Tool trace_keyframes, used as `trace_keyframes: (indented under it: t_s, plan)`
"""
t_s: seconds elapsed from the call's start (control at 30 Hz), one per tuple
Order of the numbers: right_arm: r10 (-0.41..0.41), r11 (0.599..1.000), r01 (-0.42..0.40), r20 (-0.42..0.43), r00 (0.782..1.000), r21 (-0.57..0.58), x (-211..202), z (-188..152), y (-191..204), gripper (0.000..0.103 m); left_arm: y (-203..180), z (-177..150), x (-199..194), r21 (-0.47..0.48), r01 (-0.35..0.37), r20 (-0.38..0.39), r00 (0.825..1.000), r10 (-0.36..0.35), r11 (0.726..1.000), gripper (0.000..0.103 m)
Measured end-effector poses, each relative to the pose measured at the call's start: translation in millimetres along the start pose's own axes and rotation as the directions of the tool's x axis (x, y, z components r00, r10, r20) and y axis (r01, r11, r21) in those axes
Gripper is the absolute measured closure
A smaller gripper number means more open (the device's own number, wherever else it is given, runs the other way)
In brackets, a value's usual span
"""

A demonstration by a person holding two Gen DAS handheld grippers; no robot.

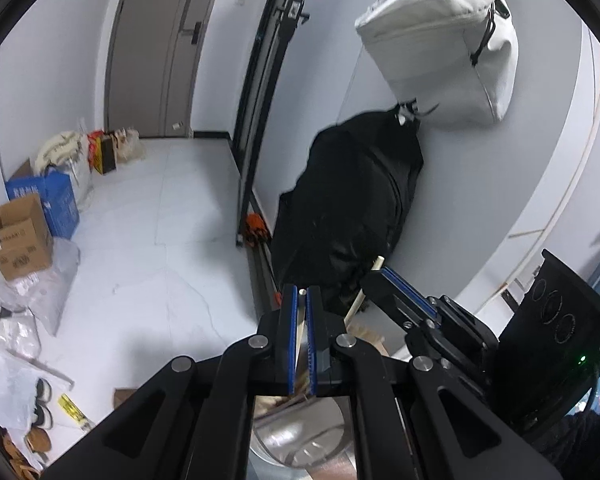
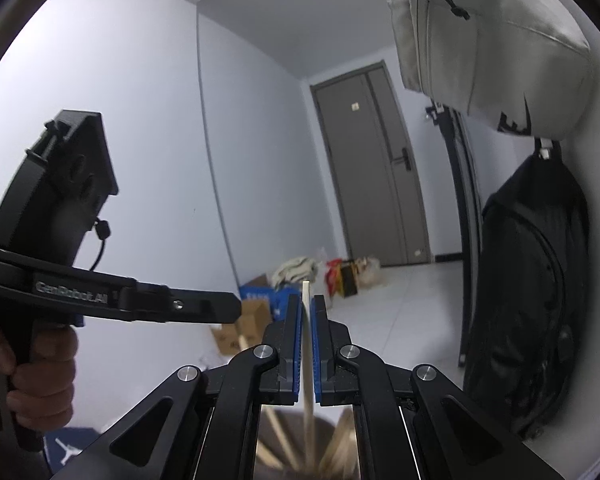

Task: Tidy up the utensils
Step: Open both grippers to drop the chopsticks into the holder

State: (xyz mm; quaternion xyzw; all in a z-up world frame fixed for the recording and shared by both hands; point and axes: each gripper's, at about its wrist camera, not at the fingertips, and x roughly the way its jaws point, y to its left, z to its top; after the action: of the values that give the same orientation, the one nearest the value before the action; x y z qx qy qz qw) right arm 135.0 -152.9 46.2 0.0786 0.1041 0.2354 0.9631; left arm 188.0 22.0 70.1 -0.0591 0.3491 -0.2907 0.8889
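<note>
My left gripper (image 1: 302, 294) is shut on a thin pale chopstick (image 1: 299, 336) that stands upright between its blue pads. Below it sits a round metal holder (image 1: 300, 446) with wooden utensils inside. My right gripper (image 1: 376, 276) comes in from the right, close beside the left one, and is shut on a second pale chopstick (image 1: 358, 300). In the right wrist view, my right gripper (image 2: 307, 300) pinches that chopstick (image 2: 307, 352) over the holder (image 2: 276, 444), where several wooden sticks fan out. My left gripper (image 2: 234, 308) reaches in from the left, held by a hand (image 2: 40, 364).
A black jacket (image 1: 352, 208) and a white bag (image 1: 440, 48) hang on the wall just behind the grippers. A black metal frame (image 1: 260, 120) leans against that wall. Cardboard boxes (image 1: 18, 236), plastic bags and shoes line the floor at left. A grey door (image 1: 152, 48) is at the back.
</note>
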Motion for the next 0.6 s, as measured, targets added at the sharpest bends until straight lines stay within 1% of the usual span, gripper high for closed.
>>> trace_keyframes:
  t_s: [0.1,0.2,0.23,0.27,0.3,0.33,0.43,0.5,0.57,0.6]
  plan:
    - [0.03,0.999,-0.029,-0.047,0.998,0.021,-5.5,-6.2,-2.0,0.097,0.7,-7.6,4.3,-0.016,0.054,-0.037,0.998,-0.054,0.998,0.103]
    - [0.077,0.995,-0.07,-0.1,0.992,0.071,-9.3,-8.2,-9.5,0.096,-2.5,-13.2,8.7,-0.008,0.066,-0.055,0.996,-0.066,0.998,0.103]
    - [0.081,0.994,-0.072,-0.108,0.991,0.084,-11.2,-7.7,-11.3,0.091,-2.5,-14.8,11.5,-0.011,0.077,-0.073,0.994,-0.078,0.997,0.102]
    - [0.086,0.992,-0.075,-0.113,0.99,0.097,-12.8,-7.0,-13.0,0.086,-1.8,-16.2,15.0,-0.026,0.098,-0.1,0.99,-0.1,0.995,0.101]
    - [0.094,0.989,-0.079,-0.119,0.988,0.128,-17.6,-5.2,-17.1,0.068,-1.1,-18.3,17.7,-0.037,0.116,-0.125,0.985,-0.12,0.993,0.098]
    - [0.092,0.986,-0.075,-0.111,0.99,0.149,-22.9,-3.6,-21.0,0.056,-0.4,-19.9,19.6,-0.049,0.126,-0.15,0.98,-0.132,0.991,0.096]
    - [0.063,0.984,-0.044,-0.104,0.993,0.174,-40.4,1.2,-27.8,0.055,0.1,-24.1,8.2,-0.055,0.068,-0.104,0.992,-0.073,0.996,0.082]
    - [0.048,0.983,-0.03,-0.1,0.994,0.179,-52.4,2.9,-31.5,0.05,1.5,-27.2,-1.3,-0.081,0.057,-0.074,0.995,-0.064,0.995,0.067]
    - [0.031,0.987,-0.014,-0.103,0.994,0.161,-63.3,3.2,-30.7,0.047,-0.6,-29.3,-10.2,-0.09,0.029,-0.042,0.999,-0.033,0.996,0.062]
    - [0.026,0.988,-0.01,-0.103,0.994,0.153,-67.5,3.6,-30.1,0.045,-3.5,-30.4,-14.8,-0.087,0.01,-0.027,1.0,-0.013,0.996,0.062]
